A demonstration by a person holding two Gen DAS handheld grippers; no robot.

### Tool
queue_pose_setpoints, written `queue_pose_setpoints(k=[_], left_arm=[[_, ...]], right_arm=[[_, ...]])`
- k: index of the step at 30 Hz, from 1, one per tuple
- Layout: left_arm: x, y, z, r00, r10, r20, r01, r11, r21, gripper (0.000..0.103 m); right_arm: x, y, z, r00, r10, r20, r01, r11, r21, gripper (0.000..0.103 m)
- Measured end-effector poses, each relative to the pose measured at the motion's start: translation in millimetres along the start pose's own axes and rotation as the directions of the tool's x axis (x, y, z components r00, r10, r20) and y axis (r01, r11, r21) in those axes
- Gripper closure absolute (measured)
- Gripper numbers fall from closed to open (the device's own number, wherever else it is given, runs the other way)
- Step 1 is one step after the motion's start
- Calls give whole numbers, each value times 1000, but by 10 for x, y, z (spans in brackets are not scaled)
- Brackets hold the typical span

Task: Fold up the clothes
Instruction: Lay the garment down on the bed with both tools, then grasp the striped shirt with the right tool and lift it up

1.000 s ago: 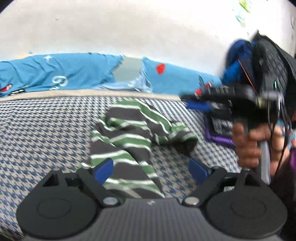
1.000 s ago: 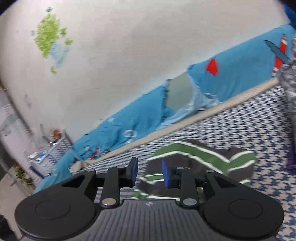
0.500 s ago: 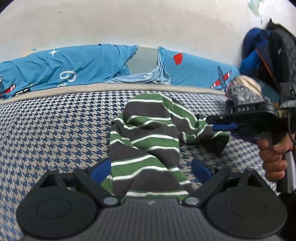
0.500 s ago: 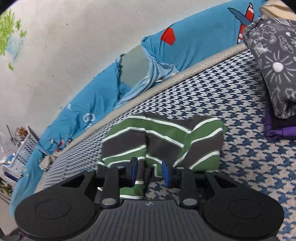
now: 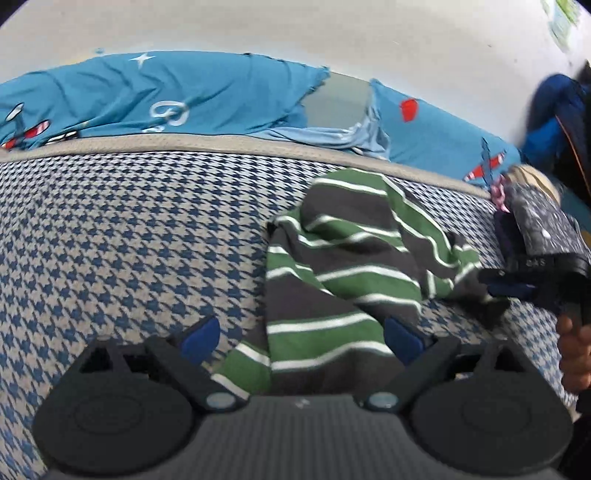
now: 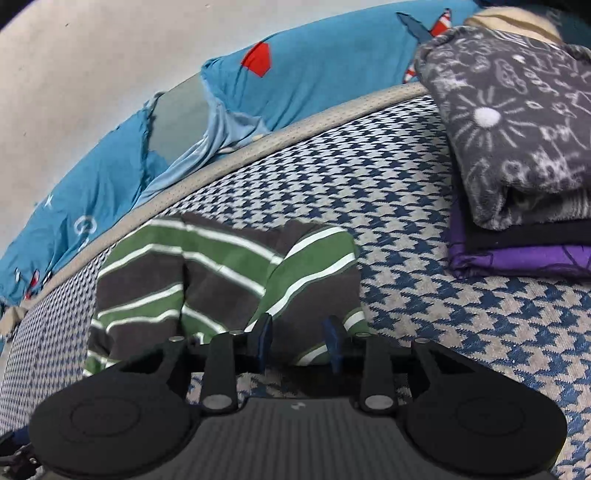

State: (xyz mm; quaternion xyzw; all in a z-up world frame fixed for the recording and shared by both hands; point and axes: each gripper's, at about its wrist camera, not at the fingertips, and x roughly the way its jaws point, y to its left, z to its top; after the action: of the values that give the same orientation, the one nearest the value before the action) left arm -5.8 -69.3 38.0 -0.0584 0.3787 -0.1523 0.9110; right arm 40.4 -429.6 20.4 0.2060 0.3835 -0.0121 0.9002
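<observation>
— Where is the garment?

— The green, grey and white striped garment lies crumpled on the houndstooth bed surface, reaching close to that surface's far edge, where a beige border runs. Part of it is doubled over itself; one sleeve-like end trails toward the right.

— And the left gripper?

— Released. Its blue pads stand wide apart, straddling the near end of the striped cloth, which passes between them and under the gripper body. Whether the pads touch the fabric, I cannot tell.

— The right gripper?

— Its fingers are parted only narrowly, with the right-hand end of the garment in the gap. Whether they actually pinch it, I cannot tell. The person's hand grips its handle.

— What lies around?

— A stack of folded clothes sits toward the right side of the surface, well apart from the striped piece: a dark patterned piece on top, purple beneath. Beyond the far edge, a blue airplane-print sheet lies against the white wall.
</observation>
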Motion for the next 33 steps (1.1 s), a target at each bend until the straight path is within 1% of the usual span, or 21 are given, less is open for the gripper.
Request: queue_pose_setpoints(k=[1,3,4,6,8,10,11,12,13,14,15,18,20,21,22,24,27,30,33], left_arm=[[5,28,2,1000,8,3,-8,1000,-13,6],[11,68,19,1000,10,1,-10,999,-38,5],[10,88,23,1000,9,0,-9,999,-50,5],[16,113,31,1000,8,-2,-9,998,-68,5],[24,111,37,1000,7,-7,-7,998,-68,5],[28,98,39,1000,6,-8,-6,998,-60,5],[26,88,35,1000,6,-9,-6,999,-54,5],[27,78,32,1000,7,-9,-8,999,-47,5],[26,72,24,1000,7,-9,-8,999,-40,5],[24,65,17,1000,5,-8,-6,999,-33,5],[18,54,9,1000,1,-6,-1,1000,-23,5],[-6,-2,-15,1000,-10,5,10,1000,19,4],[-30,-48,-27,1000,-9,19,8,999,50,2],[-39,-70,-31,1000,-9,26,7,998,64,1],[-49,-92,-36,999,-9,32,7,997,76,0],[-65,-114,-35,999,-10,38,7,996,86,0],[-77,-81,-16,999,-17,41,14,998,65,0],[-86,-22,-4,999,-8,44,6,999,40,0],[-96,5,-19,999,-2,44,1,999,44,0]], right_arm=[[-1,-14,5,1000,-5,10,5,1000,13,67],[-10,-17,27,999,-10,34,10,1000,18,55],[-3,-5,32,999,-26,45,25,1000,13,52],[32,49,40,995,-76,61,77,997,-9,40],[114,76,38,993,-107,47,108,994,-18,39],[191,102,21,995,-98,20,98,995,-21,39],[225,120,8,996,-94,8,94,995,-24,40],[258,138,-6,996,-90,-3,90,996,-28,49],[266,162,-19,995,-103,11,104,994,-35,57],[263,181,-20,994,-102,25,103,994,-38,79],[263,190,-12,996,-81,29,82,996,-29,90],[229,236,14,998,-1,61,1,1000,6,91],[147,276,45,992,74,103,-77,997,25,92],[89,296,65,984,120,131,-125,992,33,92],[35,314,86,970,186,155,-194,980,40,92],[-18,365,97,937,302,174,-314,949,41,92],[-42,518,68,889,430,157,-436,900,2,92],[-29,756,-2,853,509,120,-503,861,-75,92],[-15,953,-77,817,572,76,-562,818,-120,92]])
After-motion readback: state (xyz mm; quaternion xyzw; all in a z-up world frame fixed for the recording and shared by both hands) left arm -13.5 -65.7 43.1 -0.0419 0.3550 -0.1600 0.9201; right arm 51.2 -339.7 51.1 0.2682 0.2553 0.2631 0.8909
